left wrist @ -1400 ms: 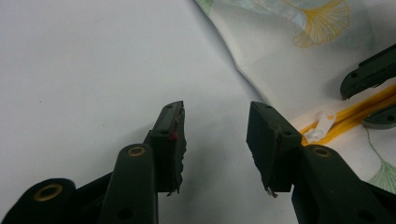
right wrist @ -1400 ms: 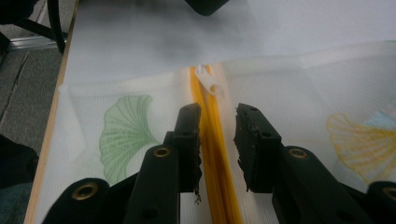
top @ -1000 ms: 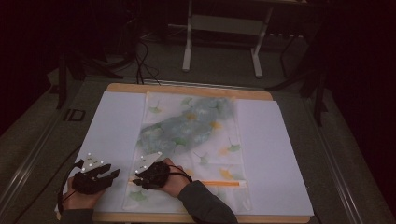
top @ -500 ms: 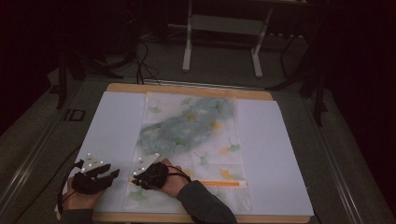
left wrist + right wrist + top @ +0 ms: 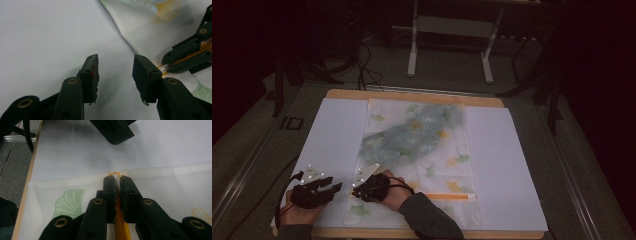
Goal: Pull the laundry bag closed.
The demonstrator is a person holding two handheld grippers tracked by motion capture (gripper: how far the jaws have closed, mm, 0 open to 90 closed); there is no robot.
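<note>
A white mesh bag (image 5: 447,165) printed with ginkgo leaves lies along the middle of the table, with a blue-grey garment (image 5: 412,135) inside it. An orange zipper (image 5: 447,196) runs across its near end. My right gripper (image 5: 357,192) is at the zipper's left end. Its jaws have just been closing, and in the right gripper view the gripper (image 5: 117,181) is shut on the orange zipper (image 5: 121,227) between its pads. My left gripper (image 5: 115,72) rests open on the white sheet just left of the bag's edge (image 5: 140,22), with nothing between its jaws.
A white sheet (image 5: 337,130) covers the wooden table (image 5: 412,95) under the bag. The table's near edge runs just below both hands. Behind the table stand a metal frame (image 5: 452,45) and loose cables (image 5: 367,65) on a dark floor.
Both hands stay where they were. The right gripper's jaws look drawn closer together at the zipper's end.
</note>
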